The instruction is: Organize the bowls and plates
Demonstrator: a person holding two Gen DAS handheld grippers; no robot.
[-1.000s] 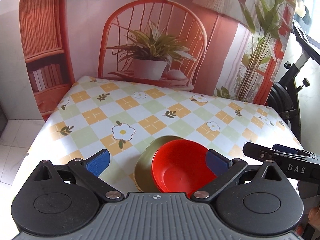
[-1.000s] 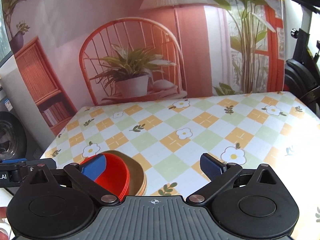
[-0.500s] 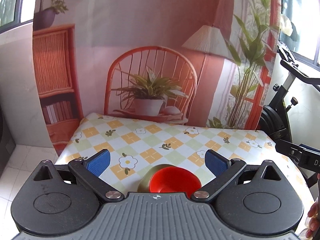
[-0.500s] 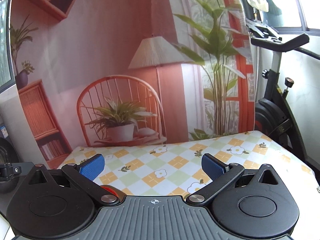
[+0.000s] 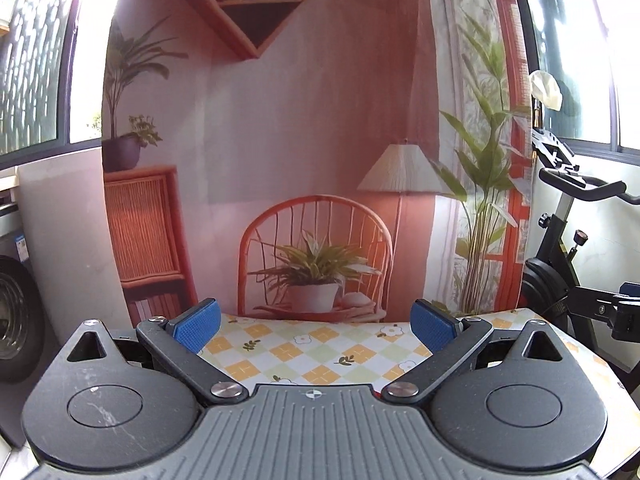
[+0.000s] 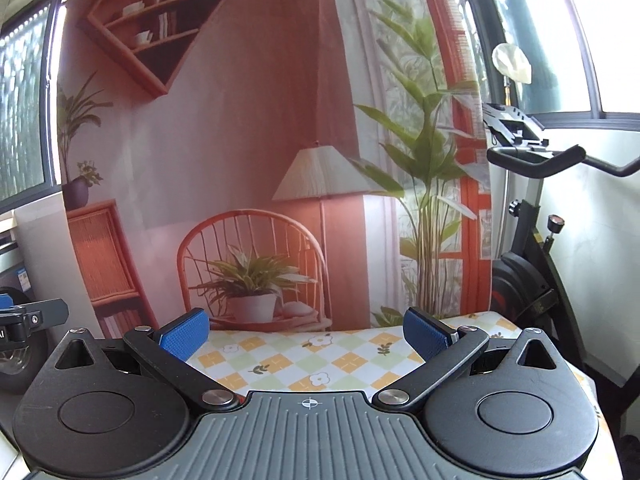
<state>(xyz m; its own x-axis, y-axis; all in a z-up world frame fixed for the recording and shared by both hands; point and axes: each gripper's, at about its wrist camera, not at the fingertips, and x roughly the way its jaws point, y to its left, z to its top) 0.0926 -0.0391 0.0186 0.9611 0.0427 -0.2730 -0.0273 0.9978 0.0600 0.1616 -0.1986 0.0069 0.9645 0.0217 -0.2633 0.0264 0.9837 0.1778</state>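
Note:
My left gripper is open, its blue pads spread wide with nothing between them, raised and pointing level over the flower-checked table. In the same way my right gripper is open and empty above the table. No plate or bowl shows in either view; the near part of the table is hidden behind the gripper bodies. Part of the right gripper shows at the left wrist view's right edge, and part of the left gripper at the right wrist view's left edge.
A printed backdrop with a chair, plant and lamp hangs behind the table's far edge. An exercise bike stands to the right of the table. A washing machine drum sits on the left.
Both grippers have risen and tilted up away from the table. The red bowl stacked in the olive bowl has dropped out of both views. Both grippers stay open.

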